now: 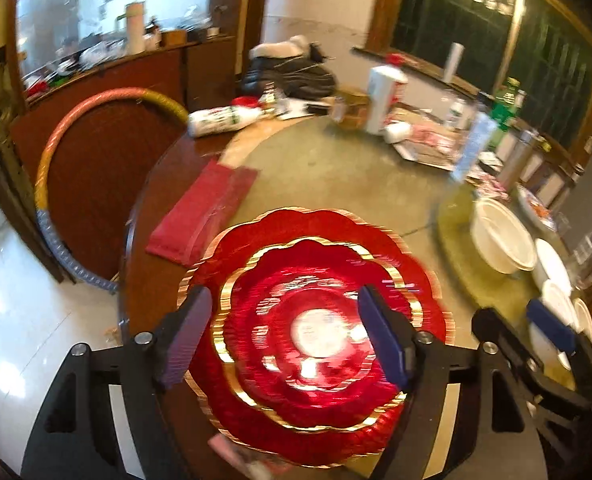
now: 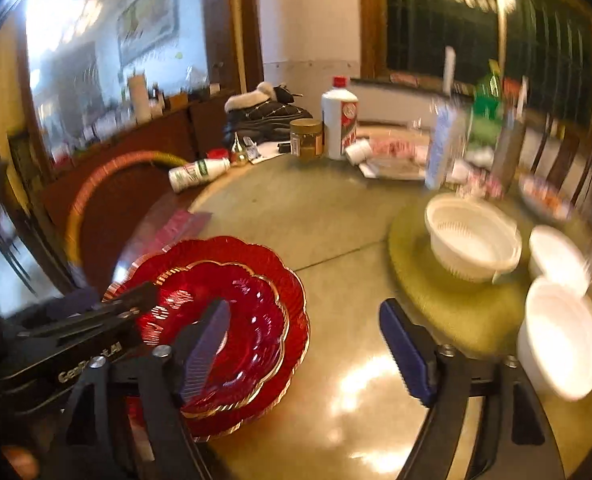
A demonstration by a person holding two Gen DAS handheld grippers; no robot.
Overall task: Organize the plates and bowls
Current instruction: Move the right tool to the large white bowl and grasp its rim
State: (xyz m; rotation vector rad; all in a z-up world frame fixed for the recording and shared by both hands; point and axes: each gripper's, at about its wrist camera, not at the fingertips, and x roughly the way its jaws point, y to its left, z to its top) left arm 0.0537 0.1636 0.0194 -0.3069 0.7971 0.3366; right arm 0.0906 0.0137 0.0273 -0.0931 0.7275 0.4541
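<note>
Two red scalloped plates with gold rims are stacked at the near left of the table, the smaller plate [image 1: 316, 276] [image 2: 248, 304] lying in the larger plate [image 1: 316, 222] [image 2: 232, 248]. My left gripper [image 1: 286, 336] hovers open above the stack, its pads clear of both plates. My right gripper [image 2: 306, 354] is open over the bare tabletop just right of the stack, with nothing between its fingers. A white strainer bowl [image 2: 472, 240] [image 1: 500, 240] sits on a green mat [image 2: 436, 296]. White bowls [image 2: 560, 336] [image 1: 556, 300] stand to the right of it.
A red cloth [image 1: 204, 216] lies by the table's left edge, beyond the plates. Along the far side stand a white bottle [image 2: 339, 120], a brown jar [image 2: 306, 138], a toppled bottle [image 2: 196, 174], a green bottle [image 2: 486, 108] and papers. A hoop [image 1: 96, 108] leans left of the table.
</note>
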